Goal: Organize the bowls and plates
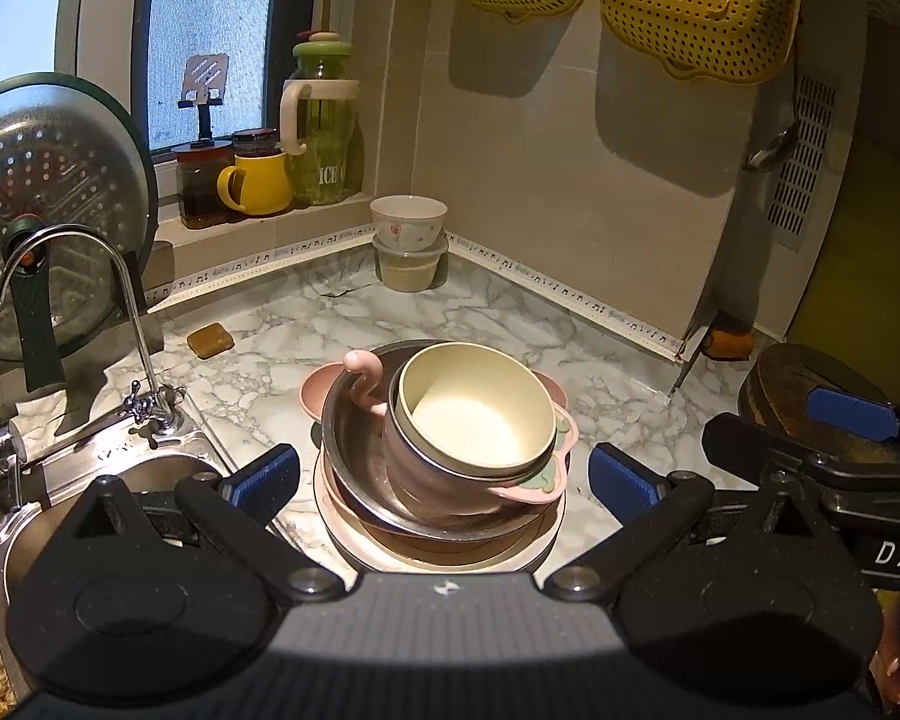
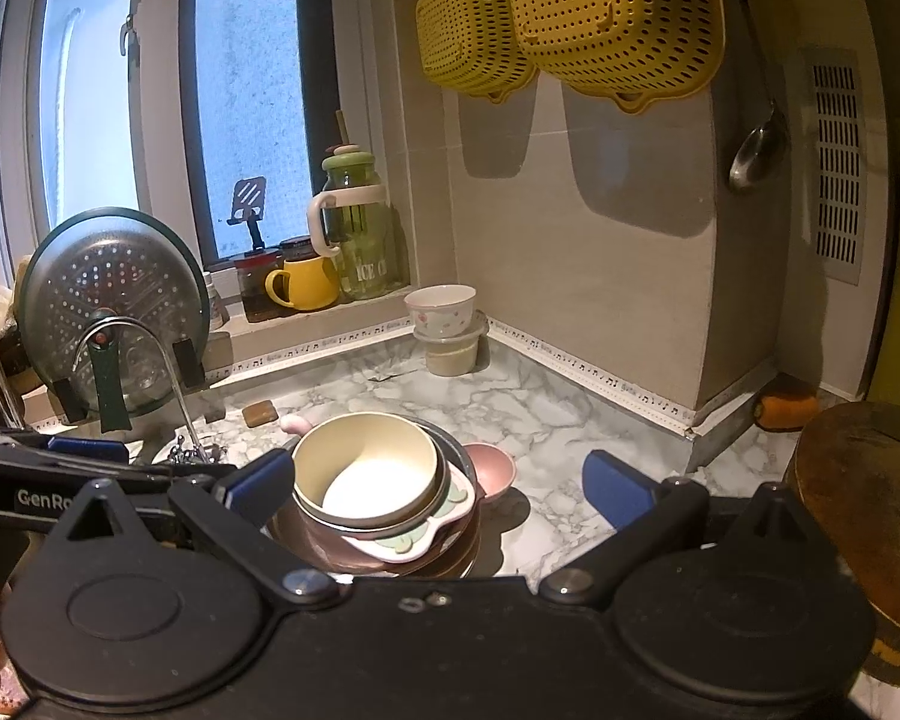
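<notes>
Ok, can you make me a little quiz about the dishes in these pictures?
1. True or false: the cream round bowl sits on top of the pile.
2. What hangs on the wall: A) yellow plastic colander baskets, B) red towels?
3. Fill in: the left gripper and right gripper are both ____.

Key: 1 true; 2 A; 3 open.
</notes>
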Demonstrator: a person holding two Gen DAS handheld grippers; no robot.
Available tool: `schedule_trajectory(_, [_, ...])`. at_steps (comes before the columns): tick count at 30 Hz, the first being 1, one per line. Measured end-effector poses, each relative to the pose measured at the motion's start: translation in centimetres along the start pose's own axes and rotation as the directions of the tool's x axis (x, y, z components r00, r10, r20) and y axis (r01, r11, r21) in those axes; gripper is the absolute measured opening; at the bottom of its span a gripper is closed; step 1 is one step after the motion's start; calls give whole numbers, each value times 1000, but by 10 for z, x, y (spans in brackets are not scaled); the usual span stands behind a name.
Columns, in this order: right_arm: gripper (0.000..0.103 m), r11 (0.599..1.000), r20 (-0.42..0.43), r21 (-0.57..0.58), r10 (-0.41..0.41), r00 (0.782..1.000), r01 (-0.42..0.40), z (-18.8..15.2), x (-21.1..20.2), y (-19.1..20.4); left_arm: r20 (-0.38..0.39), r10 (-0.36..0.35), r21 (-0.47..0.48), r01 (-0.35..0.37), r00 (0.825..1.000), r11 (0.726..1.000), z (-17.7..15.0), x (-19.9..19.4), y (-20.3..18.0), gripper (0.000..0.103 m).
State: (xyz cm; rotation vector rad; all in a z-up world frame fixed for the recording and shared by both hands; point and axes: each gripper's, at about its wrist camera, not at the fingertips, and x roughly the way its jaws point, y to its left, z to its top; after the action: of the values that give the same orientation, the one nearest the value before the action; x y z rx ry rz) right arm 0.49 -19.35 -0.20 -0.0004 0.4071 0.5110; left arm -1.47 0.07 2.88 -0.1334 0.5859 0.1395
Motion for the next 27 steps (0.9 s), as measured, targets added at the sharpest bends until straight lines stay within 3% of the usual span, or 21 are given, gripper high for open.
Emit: schedule_trajectory(27, [103, 1000, -51, 5, 19, 999, -19, 5, 14, -3, -53, -2, -37, 0, 999, 999, 5, 11, 5, 103])
